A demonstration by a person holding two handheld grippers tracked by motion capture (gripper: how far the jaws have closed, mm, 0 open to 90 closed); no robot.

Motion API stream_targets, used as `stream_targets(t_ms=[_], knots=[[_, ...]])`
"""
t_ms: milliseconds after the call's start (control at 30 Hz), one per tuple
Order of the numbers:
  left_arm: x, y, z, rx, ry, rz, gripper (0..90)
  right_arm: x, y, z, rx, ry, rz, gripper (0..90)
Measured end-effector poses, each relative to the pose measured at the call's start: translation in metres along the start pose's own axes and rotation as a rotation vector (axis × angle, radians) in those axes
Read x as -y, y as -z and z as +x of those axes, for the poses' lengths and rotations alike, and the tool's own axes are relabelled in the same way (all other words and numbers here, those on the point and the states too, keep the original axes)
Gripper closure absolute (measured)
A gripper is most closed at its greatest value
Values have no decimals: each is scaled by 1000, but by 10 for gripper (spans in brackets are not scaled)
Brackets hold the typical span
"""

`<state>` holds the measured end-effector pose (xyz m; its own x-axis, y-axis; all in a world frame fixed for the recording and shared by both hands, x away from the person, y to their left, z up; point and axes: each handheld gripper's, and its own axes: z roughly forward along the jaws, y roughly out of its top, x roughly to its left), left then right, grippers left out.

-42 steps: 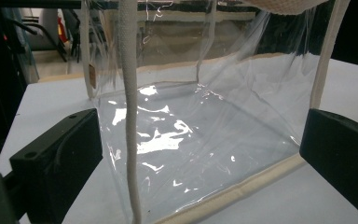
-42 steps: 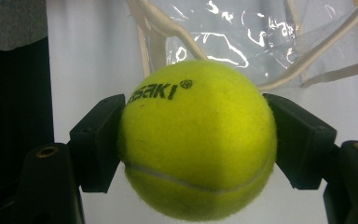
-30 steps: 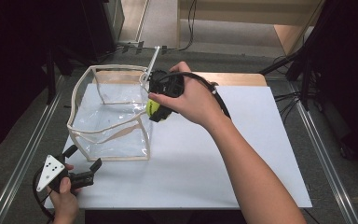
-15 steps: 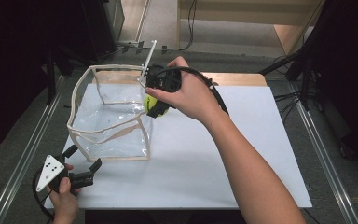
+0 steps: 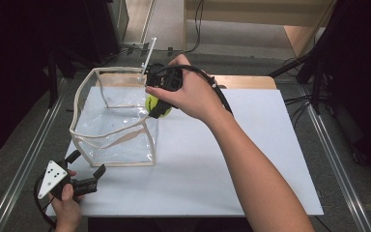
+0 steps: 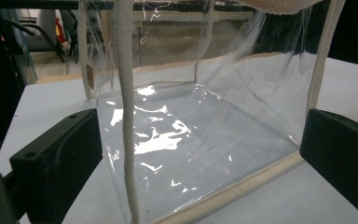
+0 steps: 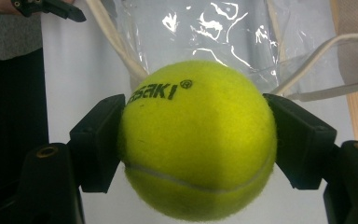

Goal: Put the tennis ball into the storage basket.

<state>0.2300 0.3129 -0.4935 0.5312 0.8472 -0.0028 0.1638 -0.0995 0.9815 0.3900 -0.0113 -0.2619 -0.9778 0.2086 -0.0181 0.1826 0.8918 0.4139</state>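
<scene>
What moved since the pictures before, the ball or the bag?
The right tongs, shut on the tennis ball, carried it a little left, over the clear bag's edge. The bag and the open left tongs stayed where they were.

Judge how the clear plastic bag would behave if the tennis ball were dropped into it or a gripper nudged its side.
The clear bag looks floppy: its film is creased and its cream rim sags. A nudge would probably dent the wall or slide the whole bag on the white table, since it seems light. The tennis ball, clamped in the right gripper, would likely roll on landing.
</scene>
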Motion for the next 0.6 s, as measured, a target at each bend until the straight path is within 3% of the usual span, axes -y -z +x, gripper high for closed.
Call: stream_targets(t_ms=[600], knots=[[0,0,0,2,0,-4,0,-18,-7,-4,-11,5,-2,240]])
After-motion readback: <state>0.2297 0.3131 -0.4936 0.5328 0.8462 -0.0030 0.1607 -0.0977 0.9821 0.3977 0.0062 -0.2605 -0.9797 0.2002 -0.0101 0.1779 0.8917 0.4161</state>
